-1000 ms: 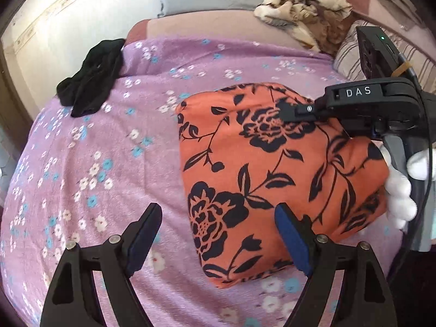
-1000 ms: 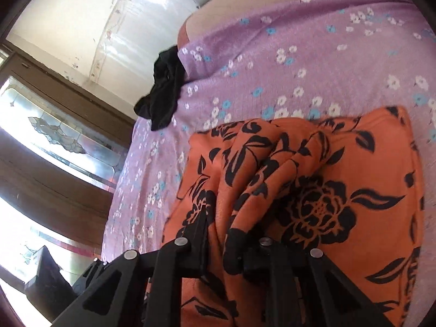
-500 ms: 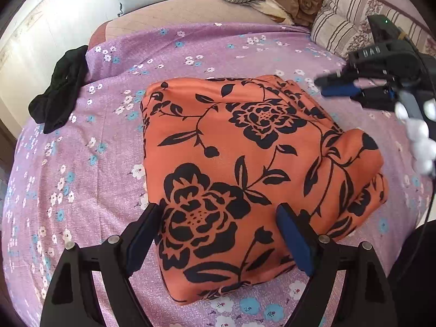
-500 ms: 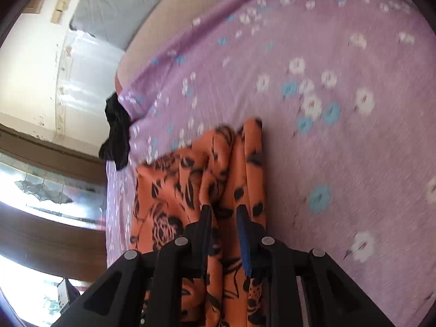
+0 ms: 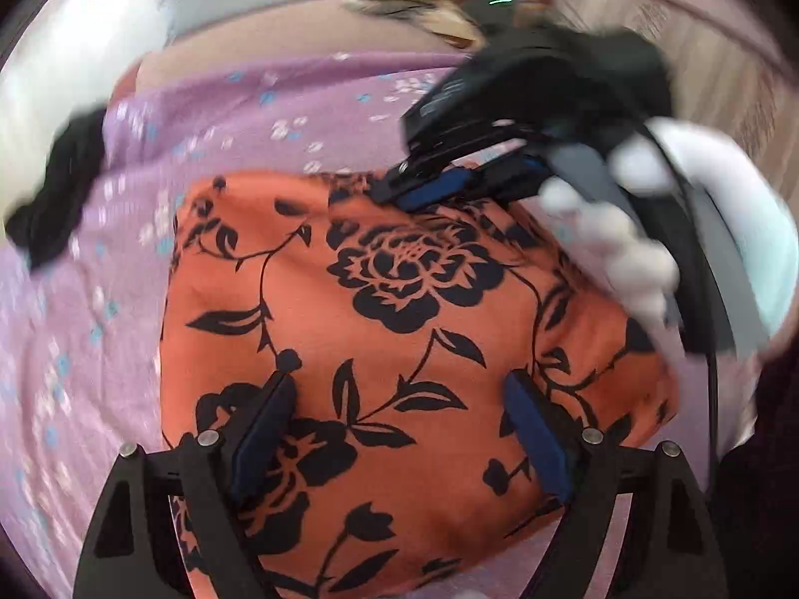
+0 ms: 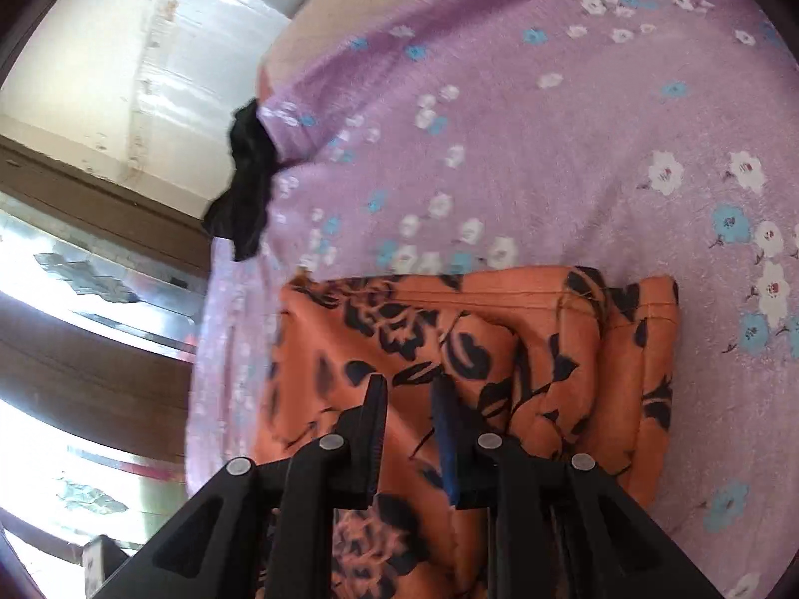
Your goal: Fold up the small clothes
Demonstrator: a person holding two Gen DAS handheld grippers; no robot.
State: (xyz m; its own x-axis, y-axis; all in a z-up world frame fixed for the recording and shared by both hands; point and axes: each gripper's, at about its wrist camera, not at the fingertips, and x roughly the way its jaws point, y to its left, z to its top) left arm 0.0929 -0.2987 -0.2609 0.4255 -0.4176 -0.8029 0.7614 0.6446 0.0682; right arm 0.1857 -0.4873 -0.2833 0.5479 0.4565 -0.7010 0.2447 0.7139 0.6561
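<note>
A folded orange garment with black flowers (image 5: 399,339) lies on the purple flowered bedspread (image 5: 209,149). My left gripper (image 5: 399,414) is open and hovers low over its near part, one finger on each side. My right gripper (image 5: 439,189) comes in from the right over the garment's far edge. In the right wrist view the right gripper (image 6: 409,394) has its fingers a narrow gap apart just above the garment (image 6: 499,349), holding nothing. The view is blurred.
A black garment (image 5: 55,199) lies at the bedspread's left edge, also in the right wrist view (image 6: 244,184). A crumpled beige patterned cloth (image 5: 439,5) and striped pillows sit at the back right. A wall and wooden window frame (image 6: 100,199) are at left.
My right gripper let go of the garment's fold and swung back over its far edge. My left gripper moved lower and forward over the garment. The garment lies folded.
</note>
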